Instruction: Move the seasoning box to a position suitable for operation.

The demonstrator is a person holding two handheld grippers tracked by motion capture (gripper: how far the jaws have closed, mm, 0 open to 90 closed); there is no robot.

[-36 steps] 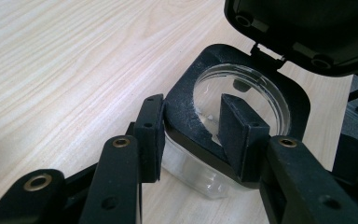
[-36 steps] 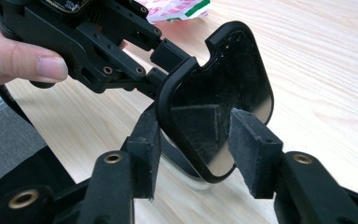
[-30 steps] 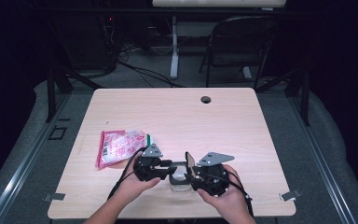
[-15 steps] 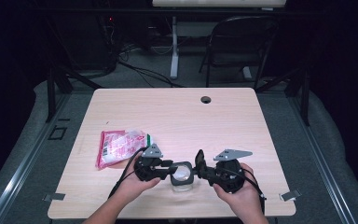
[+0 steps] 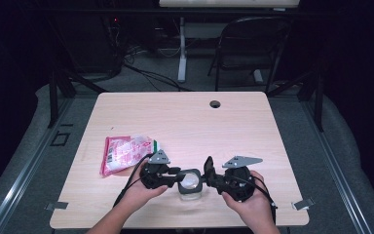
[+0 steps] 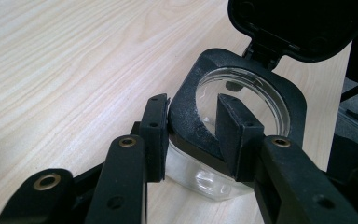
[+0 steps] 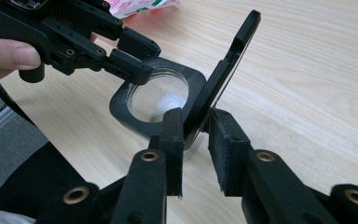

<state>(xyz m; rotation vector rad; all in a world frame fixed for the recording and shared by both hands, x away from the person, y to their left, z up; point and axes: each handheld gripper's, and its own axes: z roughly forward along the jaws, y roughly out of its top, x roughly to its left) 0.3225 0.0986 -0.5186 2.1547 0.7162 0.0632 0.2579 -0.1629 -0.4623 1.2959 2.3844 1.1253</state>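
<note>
A small clear container [image 5: 191,184] with a black rim [image 6: 279,93] stands near the table's front edge. Its hinged black lid [image 7: 228,60] is tilted up, almost upright. My left gripper [image 6: 193,133] is shut on the rim, one pad outside it and one inside the mouth. My right gripper [image 7: 196,140] comes in from the other side with the lid's lower edge between its pads. Those jaws have just been opening slightly, and the lid is still held between them. In the high view the left gripper [image 5: 177,176] and right gripper [image 5: 207,171] face each other across the container.
A pink snack packet [image 5: 126,152] lies on the wooden table [image 5: 185,122] just left of my left hand. A cable hole [image 5: 215,104] sits near the far edge. A folding chair [image 5: 248,48] and cables stand beyond the table.
The right gripper has drawn back to the right and swung the lid up from the container. The left gripper has held the container in place.
</note>
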